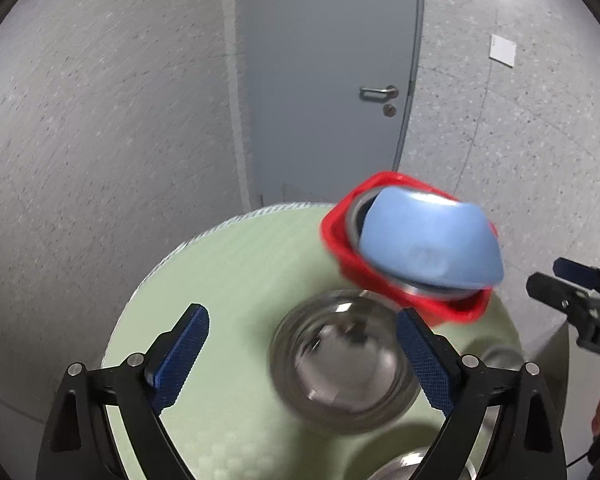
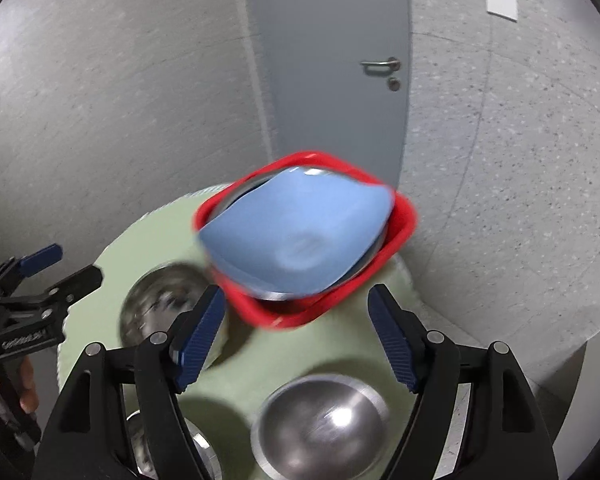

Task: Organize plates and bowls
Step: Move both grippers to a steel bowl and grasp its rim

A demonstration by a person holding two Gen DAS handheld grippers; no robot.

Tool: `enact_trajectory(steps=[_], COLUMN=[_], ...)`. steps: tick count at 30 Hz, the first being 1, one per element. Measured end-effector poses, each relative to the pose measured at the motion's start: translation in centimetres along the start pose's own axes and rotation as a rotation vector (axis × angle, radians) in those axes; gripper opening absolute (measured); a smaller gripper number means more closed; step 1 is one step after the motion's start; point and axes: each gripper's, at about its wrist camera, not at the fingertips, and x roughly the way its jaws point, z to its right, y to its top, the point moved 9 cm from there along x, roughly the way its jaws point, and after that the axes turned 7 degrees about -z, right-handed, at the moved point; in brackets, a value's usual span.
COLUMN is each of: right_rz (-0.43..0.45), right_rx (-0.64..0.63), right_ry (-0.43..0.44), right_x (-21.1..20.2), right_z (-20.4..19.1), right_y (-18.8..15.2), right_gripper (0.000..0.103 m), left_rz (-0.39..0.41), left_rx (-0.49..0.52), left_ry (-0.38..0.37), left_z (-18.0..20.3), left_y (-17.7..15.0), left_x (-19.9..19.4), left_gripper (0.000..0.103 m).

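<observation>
Left gripper [image 1: 302,354]: jaws spread, empty, above a steel bowl [image 1: 342,364].
Right gripper [image 2: 296,338]: jaws spread, empty.
Blue dish [image 2: 296,232]: overturned atop red tray [image 2: 400,220], far side of green counter [image 1: 228,264].

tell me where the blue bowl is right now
The blue bowl sits tilted on a metal dish inside the red tray at the far side of the green table, ahead of the open right tongs.
</observation>
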Motion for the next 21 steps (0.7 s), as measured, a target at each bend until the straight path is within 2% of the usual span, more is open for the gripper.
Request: enact_trajectory(steps=[6, 10, 16, 18, 21], right_rz=[-0.080, -0.130, -0.206, -0.230, -0.267], right_rx=[-0.003, -0.001, 0.026, 0.031, 0.044], right_ry=[0.039, 0.055, 0.050, 0.047, 0.046], right_x=[0.6, 0.8, 1.4, 1.6, 2.2], right_z=[-3.1, -4.4, -4.8, -5.1, -5.3], right_y=[-4.7, -8.4, -13.4, -14.9, -16.7], right_gripper=[0.076, 0.076, 0.076, 0.076, 0.073], left_rz=[-0.046, -0.086, -0.175, -0.208, -0.258], left_rx=[-0.013, 0.000, 0.088, 0.108, 0.132], left_ry=[-0.008, -0.073, -0.157, -0.175, -0.195], left_z=[-2.2, -2.0, 0.2, 0.7, 1.0], left_y=[-3.8, -6.9, -12.3, -13.8, -15.5], left_x=[-2.5, -3.7, -4.5, -4.5, -4.4], left_gripper=[0.092, 0.092, 0.087, 0.084, 0.067])
